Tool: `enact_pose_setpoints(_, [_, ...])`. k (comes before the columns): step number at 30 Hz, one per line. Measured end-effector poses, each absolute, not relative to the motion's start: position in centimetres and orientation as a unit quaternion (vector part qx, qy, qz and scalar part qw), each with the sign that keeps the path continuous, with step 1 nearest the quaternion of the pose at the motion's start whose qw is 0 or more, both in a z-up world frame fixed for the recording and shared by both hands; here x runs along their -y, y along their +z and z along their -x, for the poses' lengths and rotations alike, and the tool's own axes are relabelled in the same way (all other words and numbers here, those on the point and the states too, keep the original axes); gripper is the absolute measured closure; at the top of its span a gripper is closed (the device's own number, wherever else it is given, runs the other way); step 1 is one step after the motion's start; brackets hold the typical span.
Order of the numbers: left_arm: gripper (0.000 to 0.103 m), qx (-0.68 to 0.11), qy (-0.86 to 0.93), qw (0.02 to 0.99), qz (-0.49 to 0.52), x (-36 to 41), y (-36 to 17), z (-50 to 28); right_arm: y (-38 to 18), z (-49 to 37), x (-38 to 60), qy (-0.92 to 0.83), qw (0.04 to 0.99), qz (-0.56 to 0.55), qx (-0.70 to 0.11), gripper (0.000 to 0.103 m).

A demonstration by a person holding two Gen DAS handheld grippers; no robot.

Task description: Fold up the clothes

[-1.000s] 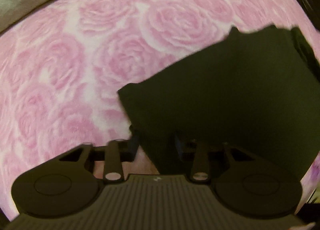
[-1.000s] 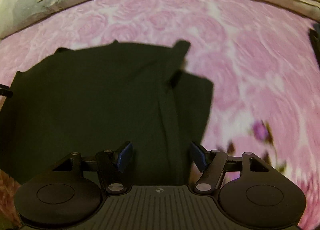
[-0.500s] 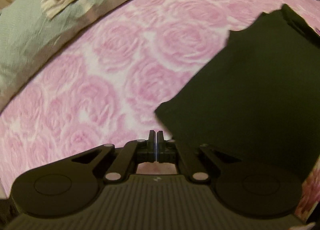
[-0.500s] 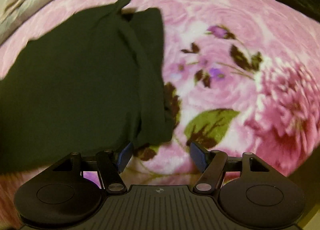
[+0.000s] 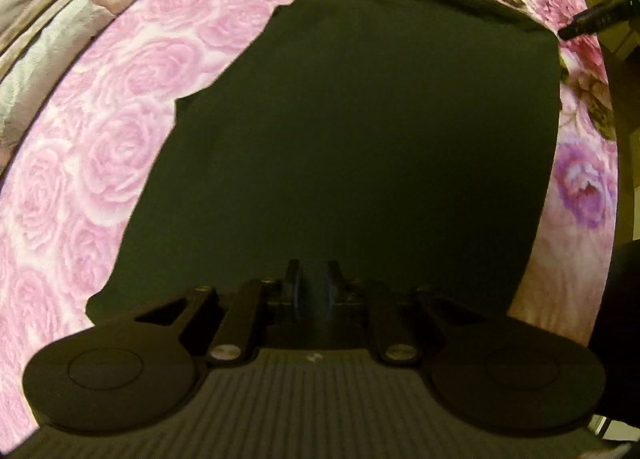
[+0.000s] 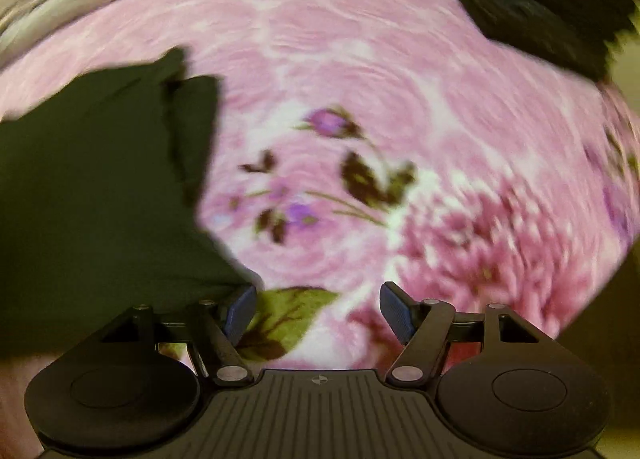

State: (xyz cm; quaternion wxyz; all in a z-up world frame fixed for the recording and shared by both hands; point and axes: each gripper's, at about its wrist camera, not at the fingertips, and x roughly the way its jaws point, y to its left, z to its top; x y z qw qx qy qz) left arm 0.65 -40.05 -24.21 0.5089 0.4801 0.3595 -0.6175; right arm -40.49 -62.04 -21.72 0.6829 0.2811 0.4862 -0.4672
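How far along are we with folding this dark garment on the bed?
Done: the dark garment lies spread on the pink floral bedspread, with one strip already turned over along its edge.
In hand: the left gripper is nearly closed over the near hem; the right gripper is open and empty beside the cloth.
Left: the main folds; another dark pile waits.

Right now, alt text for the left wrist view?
The left gripper is nearly shut, dark cloth between its pads, over a dark garment spread flat on a pink rose-print bedspread. Rumpled beige bedding lies at upper left.
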Motion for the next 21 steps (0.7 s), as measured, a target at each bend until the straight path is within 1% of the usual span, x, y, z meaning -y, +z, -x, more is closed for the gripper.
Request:
enact_pose_setpoints(1, [0.092, -0.363, -0.613, 0.511, -0.481, 40.2, -24.3, -0.8, -21.8, 41.4, 62.8, -0.492, 0.664, -0.298, -0.477, 0.036])
enact_pose_setpoints(8, [0.092, -0.388, -0.583, 0.535, -0.473, 40.7, -24.9, -2.7, -19.7, 36.4, 64.6, -0.362, 0.775, -0.283, -0.434, 0.036])
enact_pose_setpoints(12, [0.09, -0.399, -0.568, 0.549, -0.465, 41.2, -25.5, -3.5, -21.9, 29.0, 64.7, -0.21, 0.836, -0.27, -0.43, 0.036])
enact_pose_setpoints(16, [0.089, -0.417, -0.536, 0.572, -0.46, 40.9, -26.4, -5.5, -25.1, 24.5, 66.2, -0.129, 0.838, -0.263, -0.46, 0.036])
enact_pose_setpoints(21, [0.086, -0.428, -0.491, 0.608, -0.455, 39.6, -26.6, -8.8, -25.4, 26.1, 68.5, -0.177, 0.838, -0.197, -0.477, 0.036])
